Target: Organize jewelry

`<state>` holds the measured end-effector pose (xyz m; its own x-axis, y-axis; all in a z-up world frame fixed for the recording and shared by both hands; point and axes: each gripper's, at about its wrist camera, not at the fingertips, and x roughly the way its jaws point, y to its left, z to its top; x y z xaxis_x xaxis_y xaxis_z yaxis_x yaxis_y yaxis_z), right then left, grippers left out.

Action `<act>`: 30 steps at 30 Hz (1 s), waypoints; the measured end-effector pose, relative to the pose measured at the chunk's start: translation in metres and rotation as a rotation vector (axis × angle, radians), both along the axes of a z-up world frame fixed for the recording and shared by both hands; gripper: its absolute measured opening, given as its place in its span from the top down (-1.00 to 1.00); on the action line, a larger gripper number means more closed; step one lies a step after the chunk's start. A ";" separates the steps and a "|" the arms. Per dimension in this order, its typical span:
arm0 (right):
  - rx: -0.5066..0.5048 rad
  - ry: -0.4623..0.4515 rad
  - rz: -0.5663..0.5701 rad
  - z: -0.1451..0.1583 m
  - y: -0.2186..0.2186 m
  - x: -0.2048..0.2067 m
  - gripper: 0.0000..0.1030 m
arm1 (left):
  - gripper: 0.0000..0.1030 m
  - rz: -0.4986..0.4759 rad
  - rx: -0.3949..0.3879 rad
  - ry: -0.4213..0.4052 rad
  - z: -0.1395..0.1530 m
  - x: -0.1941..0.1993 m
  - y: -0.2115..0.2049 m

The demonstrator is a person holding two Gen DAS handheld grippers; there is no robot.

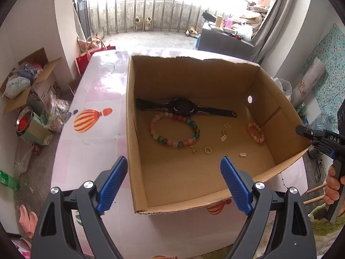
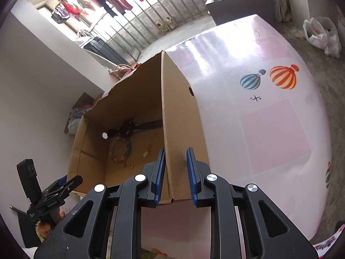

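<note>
Watch (image 1: 183,108), bead bracelets (image 1: 174,132), gold trinkets (scattered) (image 1: 224,136) lie inside cardboard box (image 1: 194,75).

My right gripper (image 2: 175,172) straddles the near side wall of the open brown cardboard box (image 2: 183,112), one blue ribbed pad on each face; the inner pad lies against the wall, the outer stands just off it. The box sits on a glossy pink table (image 2: 269,129) printed with striped balloons. Inside lie a black wristwatch (image 2: 133,127), a multicoloured bead bracelet (image 2: 120,149), a small gold ring (image 2: 131,165) and gold trinkets (image 2: 148,150). My left gripper (image 2: 71,183) hovers low at the left, at the box's near corner.
</note>
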<state>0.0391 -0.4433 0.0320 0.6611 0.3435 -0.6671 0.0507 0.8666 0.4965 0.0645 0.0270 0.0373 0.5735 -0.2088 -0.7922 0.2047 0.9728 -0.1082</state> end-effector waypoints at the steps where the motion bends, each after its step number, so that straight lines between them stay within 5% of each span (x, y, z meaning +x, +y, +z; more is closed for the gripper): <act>1: -0.018 -0.023 -0.018 0.006 0.001 -0.007 0.42 | -0.67 0.004 0.009 -0.039 0.006 -0.006 0.002; 7: -0.153 -0.132 -0.028 0.033 0.022 -0.050 -0.04 | -0.89 0.034 0.011 -0.178 0.029 -0.039 0.014; 16: -0.301 -0.121 0.059 0.009 0.079 -0.078 -0.67 | -0.89 0.121 0.037 -0.196 0.024 -0.073 0.007; 25: -0.387 -0.115 0.092 0.000 0.124 -0.078 -0.82 | -0.89 0.119 0.116 -0.160 0.005 -0.076 -0.012; 30: -0.415 -0.100 0.063 -0.002 0.125 -0.078 -0.84 | -0.89 0.143 0.086 -0.116 -0.005 -0.077 -0.015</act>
<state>-0.0387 -0.3185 0.0298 0.7156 0.1014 -0.6912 -0.0396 0.9937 0.1047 -0.0124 0.0116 0.0325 0.6807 -0.0526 -0.7307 0.0698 0.9975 -0.0068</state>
